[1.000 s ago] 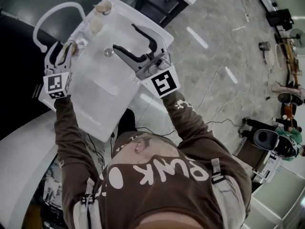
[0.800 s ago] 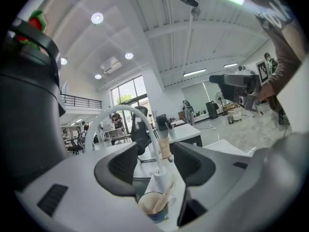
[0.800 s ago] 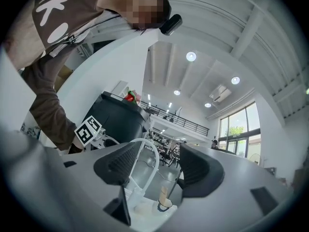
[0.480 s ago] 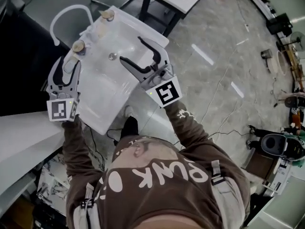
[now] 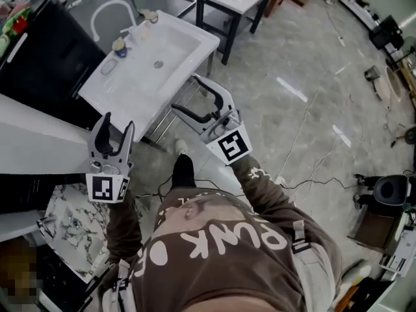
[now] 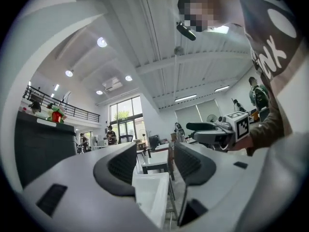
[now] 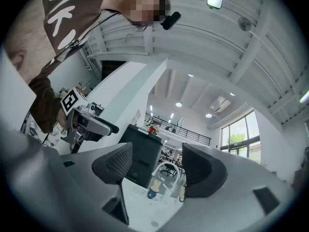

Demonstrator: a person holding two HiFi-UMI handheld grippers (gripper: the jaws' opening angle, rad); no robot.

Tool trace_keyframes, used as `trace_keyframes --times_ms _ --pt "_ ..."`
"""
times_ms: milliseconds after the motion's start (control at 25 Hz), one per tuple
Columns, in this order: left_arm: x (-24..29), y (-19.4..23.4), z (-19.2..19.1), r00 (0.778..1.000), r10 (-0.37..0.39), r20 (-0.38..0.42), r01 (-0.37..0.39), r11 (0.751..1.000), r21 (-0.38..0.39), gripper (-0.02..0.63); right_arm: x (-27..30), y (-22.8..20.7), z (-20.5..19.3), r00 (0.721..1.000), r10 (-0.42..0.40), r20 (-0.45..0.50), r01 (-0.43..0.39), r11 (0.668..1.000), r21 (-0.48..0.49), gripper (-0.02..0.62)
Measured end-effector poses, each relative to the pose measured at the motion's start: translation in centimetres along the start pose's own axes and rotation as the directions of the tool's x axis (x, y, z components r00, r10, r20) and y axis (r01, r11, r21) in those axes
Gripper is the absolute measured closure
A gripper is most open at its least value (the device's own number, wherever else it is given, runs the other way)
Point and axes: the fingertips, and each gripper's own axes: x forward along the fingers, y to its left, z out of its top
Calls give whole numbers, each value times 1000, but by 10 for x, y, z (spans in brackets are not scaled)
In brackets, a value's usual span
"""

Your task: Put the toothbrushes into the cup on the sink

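The sink (image 5: 123,103) is viewed steeply downward from head height, well above it, in the head view, while it is viewed low, near-level and from close by its near end in the 2 gripper views (image 6: 149,192) (image 7: 145,207), so that it is shared by all 3.

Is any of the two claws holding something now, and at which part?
Nothing is held. The left claw stands open and empty; the right claw is opening its jaws, nothing between them.

Glossy smooth sink (image 5: 133,83), polished stone floor (image 5: 279,51)
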Motion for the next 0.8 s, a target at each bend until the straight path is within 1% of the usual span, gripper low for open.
trace_keyframes --times_ms 40,160,240,320,440,560,800 --pt "-16 -18 8 1000 -4 -3 4 1000 7 374 -17 14 7 1000 10 -10 -10 1000 3 284" --pt "-60 -69 25 1000 -14 -24 14 1000 16 374 -66 53 17 991 66 -116 -70 997 -32 281" --pt "-82 -95 34 999 -24 -37 25 1000 10 374 -91 74 29 988 85 -132 -88 996 -16 281" --pt "-101 -113 44 999 -30 -45 30 1000 3 374 -108 94 43 988 96 -121 -95 995 12 281" --pt "-122 -131 54 998 -27 -49 26 1000 -14 374 -128 121 58 986 118 -118 -114 993 39 281" --pt "-137 -141 57 998 -27 -57 25 999 -28 374 -140 143 65 983 137 -120 -130 989 65 281" --pt "-163 -143 54 997 -37 -73 34 999 -40 374 -154 175 57 972 163 -167 -145 983 113 278"
